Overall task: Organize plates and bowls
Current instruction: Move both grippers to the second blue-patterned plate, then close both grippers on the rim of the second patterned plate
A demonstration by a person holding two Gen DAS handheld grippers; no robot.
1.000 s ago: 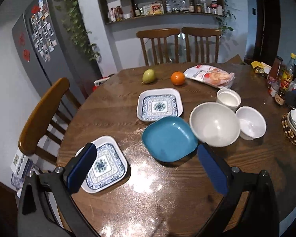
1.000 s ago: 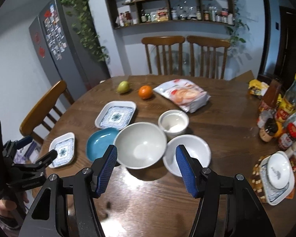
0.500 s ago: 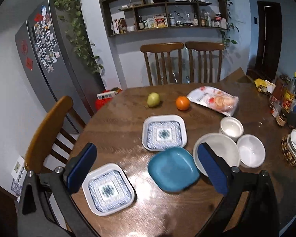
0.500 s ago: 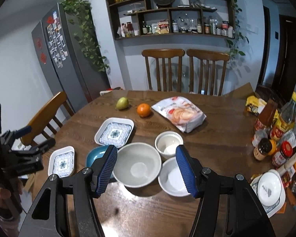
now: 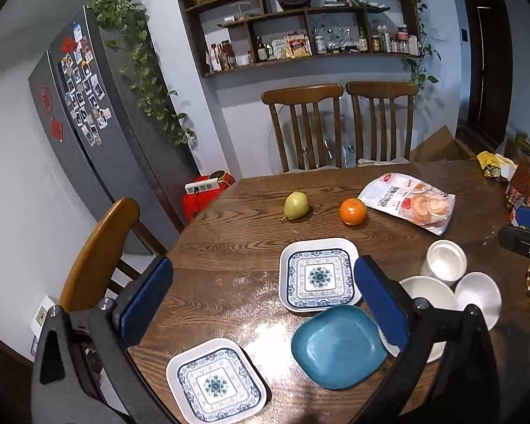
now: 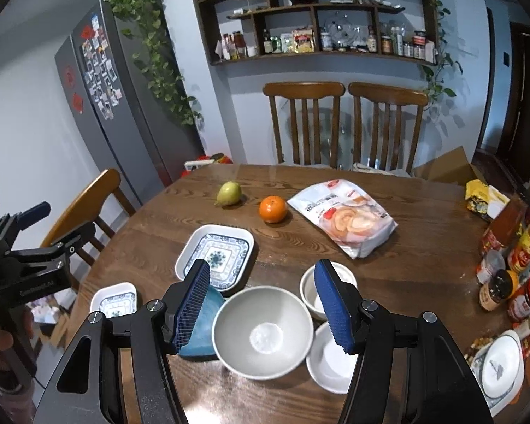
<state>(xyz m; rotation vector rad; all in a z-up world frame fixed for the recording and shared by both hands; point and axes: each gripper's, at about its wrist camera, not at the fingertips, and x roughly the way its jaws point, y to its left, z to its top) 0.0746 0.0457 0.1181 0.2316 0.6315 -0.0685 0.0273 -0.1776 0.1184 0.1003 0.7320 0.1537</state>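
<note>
On the round wooden table [image 5: 229, 247] lie two square blue-patterned plates, a large one [image 5: 318, 275] [image 6: 216, 255] and a small one [image 5: 215, 381] [image 6: 116, 300]. A teal square plate [image 5: 337, 346] [image 6: 203, 321] sits beside a big pale bowl [image 6: 263, 332] [image 5: 427, 293]. Two white bowls stand by it, a small deep one [image 5: 443, 259] [image 6: 312, 289] and a shallow one [image 5: 478, 295] [image 6: 327, 360]. My left gripper [image 5: 265, 304] hangs open above the plates, holding nothing. My right gripper [image 6: 263, 305] is open over the big bowl, clear of it.
A pear [image 5: 295, 205], an orange [image 5: 352, 211] and a snack bag [image 5: 411, 203] lie further back. Jars and bottles [image 6: 512, 265] crowd the right edge beside a small plate on a woven mat [image 6: 501, 364]. Chairs [image 5: 339, 123] ring the table; a fridge [image 5: 99, 134] stands left.
Both grippers have pulled back and risen from the table, so the dishes look smaller and lower in both views. The dishes have not moved. Both stay open.
</note>
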